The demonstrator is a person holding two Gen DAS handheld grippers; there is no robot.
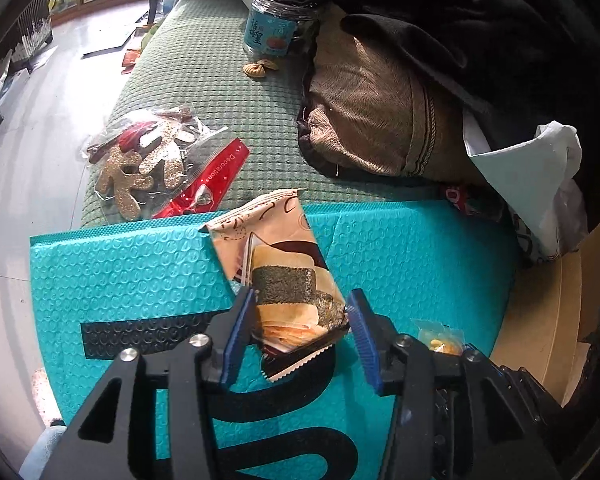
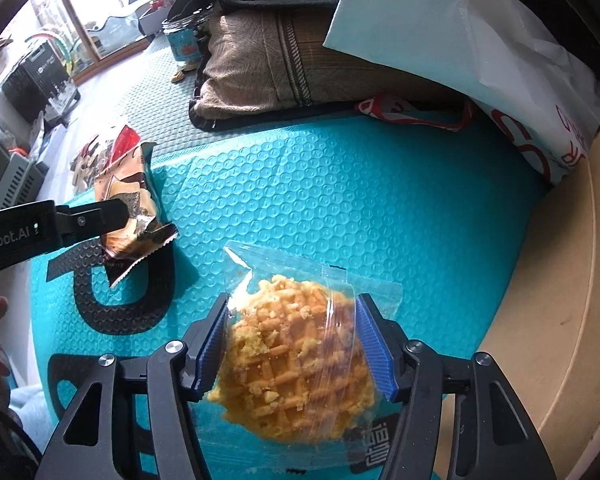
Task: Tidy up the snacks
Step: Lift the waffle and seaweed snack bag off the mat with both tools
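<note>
Teal bubble-wrap mailer, spread over the green couch cushion, is the ground for everything here. The rice-cracker packet lies on the mailer's left part, long axis running away from the left gripper and leaning a little left, its near end already between the blue pads. Those fingers stand well apart; from the left wrist view the left pad seems to touch the wrapper and the right one stands just clear, so I'd judge it not yet clamped. From the right wrist view I cannot tell either way. Nearer the mailer's middle, the right gripper has its fingers spread wide around the pineapple bun in clear wrap, both pads pressed against its sides, holding it. Each arm has its own snack in reach; the left only needs closing.
</note>
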